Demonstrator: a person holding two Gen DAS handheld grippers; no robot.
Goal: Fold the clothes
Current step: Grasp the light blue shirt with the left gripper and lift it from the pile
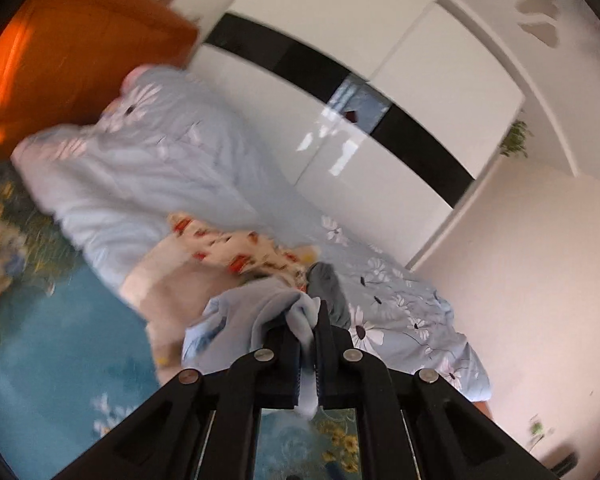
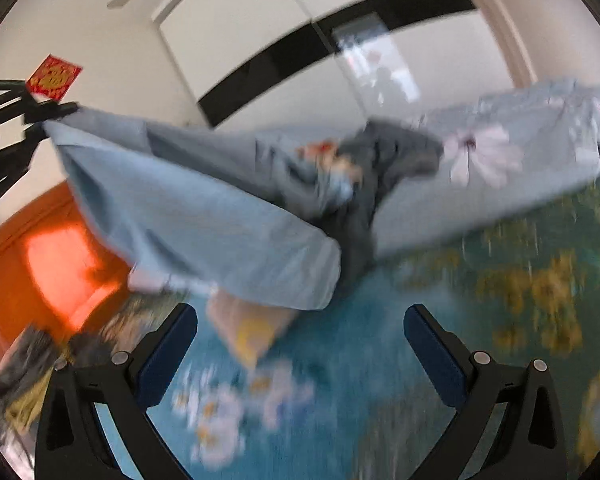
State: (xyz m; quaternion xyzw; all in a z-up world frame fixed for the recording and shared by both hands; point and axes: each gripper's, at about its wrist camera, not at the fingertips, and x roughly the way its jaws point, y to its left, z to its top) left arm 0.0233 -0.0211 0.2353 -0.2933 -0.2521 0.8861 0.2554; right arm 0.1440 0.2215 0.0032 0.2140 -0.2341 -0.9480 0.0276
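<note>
Left wrist view: the left gripper point(image 1: 309, 334) pinches an edge of a pale blue garment point(image 1: 252, 312) lifted over the bed point(image 1: 40, 360).

Right wrist view: the right gripper point(image 2: 300, 340) is spread and empty below the hanging cloth, which looks light and limp; its free lower corner point(image 2: 316, 288) is probably the best hold.

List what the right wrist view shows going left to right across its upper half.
Left gripper pinching a corner of the light blue garment → red paper square on the wall → the garment → dark grey garment → pale blue flowered quilt.
</note>
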